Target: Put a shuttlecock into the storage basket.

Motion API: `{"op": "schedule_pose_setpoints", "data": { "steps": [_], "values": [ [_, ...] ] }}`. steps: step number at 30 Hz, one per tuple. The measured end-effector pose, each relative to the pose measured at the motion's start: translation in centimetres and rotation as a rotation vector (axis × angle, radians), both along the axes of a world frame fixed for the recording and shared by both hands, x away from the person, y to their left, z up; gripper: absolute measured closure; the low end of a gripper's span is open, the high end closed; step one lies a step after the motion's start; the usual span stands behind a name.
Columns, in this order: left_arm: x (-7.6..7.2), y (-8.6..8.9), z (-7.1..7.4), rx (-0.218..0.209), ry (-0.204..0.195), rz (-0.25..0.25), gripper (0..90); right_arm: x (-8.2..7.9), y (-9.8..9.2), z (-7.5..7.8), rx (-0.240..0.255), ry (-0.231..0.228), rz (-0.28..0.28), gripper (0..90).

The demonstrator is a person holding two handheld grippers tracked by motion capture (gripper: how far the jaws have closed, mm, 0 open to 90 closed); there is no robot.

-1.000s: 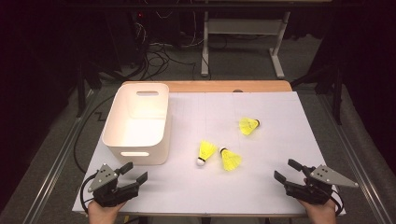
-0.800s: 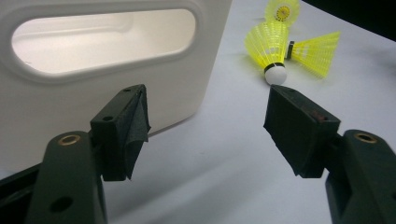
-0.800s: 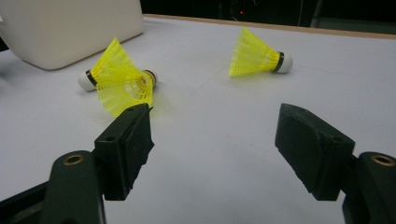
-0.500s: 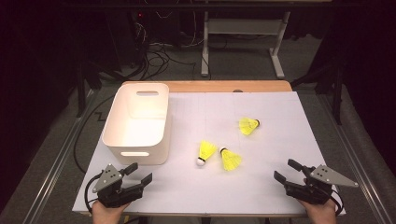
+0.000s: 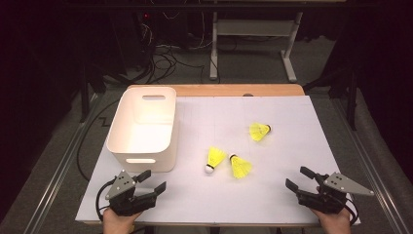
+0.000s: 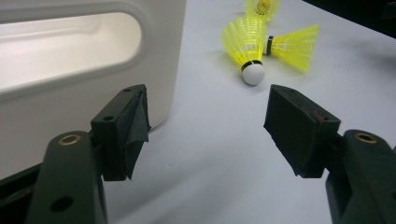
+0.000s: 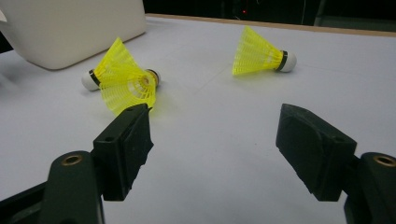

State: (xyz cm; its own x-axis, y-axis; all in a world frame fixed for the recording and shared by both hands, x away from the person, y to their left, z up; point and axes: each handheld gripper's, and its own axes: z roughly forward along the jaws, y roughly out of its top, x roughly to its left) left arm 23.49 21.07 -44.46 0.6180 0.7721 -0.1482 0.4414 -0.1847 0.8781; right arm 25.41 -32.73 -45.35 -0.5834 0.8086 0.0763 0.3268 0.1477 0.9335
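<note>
White plastic bin (image 5: 142, 127) stood at the table's left, empty. Left gripper (image 5: 148, 184), near edge just before the bin, jaws released, held nothing. Three yellow shuttlecocks followed: white-tipped one (image 5: 215, 158) mid-table, touching a second (image 5: 239, 165); a third (image 5: 259, 131) lay apart, farther back. Right gripper (image 5: 298, 178), near right edge, likewise released and empty. Risk judged: the touching pair could scatter if a jaw nudged either; light skirts crush readily.

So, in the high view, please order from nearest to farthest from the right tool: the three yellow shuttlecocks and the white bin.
1. Black-tipped shuttlecock, front centre.
2. White-tipped shuttlecock, just left of it.
3. Far shuttlecock, toward the back; too close to call against number 2.
4. White bin, left side.

Measured from the right tool.
</note>
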Motion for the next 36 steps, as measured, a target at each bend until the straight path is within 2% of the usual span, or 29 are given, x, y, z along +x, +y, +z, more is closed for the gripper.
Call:
{"op": "schedule_pose_setpoints", "data": {
  "steps": [23,31,36],
  "values": [
    [0.8,-2.6,0.1,0.02,0.002,-0.05,31.6,0.1,0.1,0.0,-0.002,-0.003,0.004,27.3],
    [1.3,-4.2,0.0,0.038,0.014,-0.091,31.6,0.1,0.2,0.0,0.0,-0.003,0.01,27.1],
    [1.5,-4.9,0.0,0.042,0.01,-0.097,31.7,0.1,0.2,0.0,0.002,-0.002,0.011,27.0]
  ]
}}
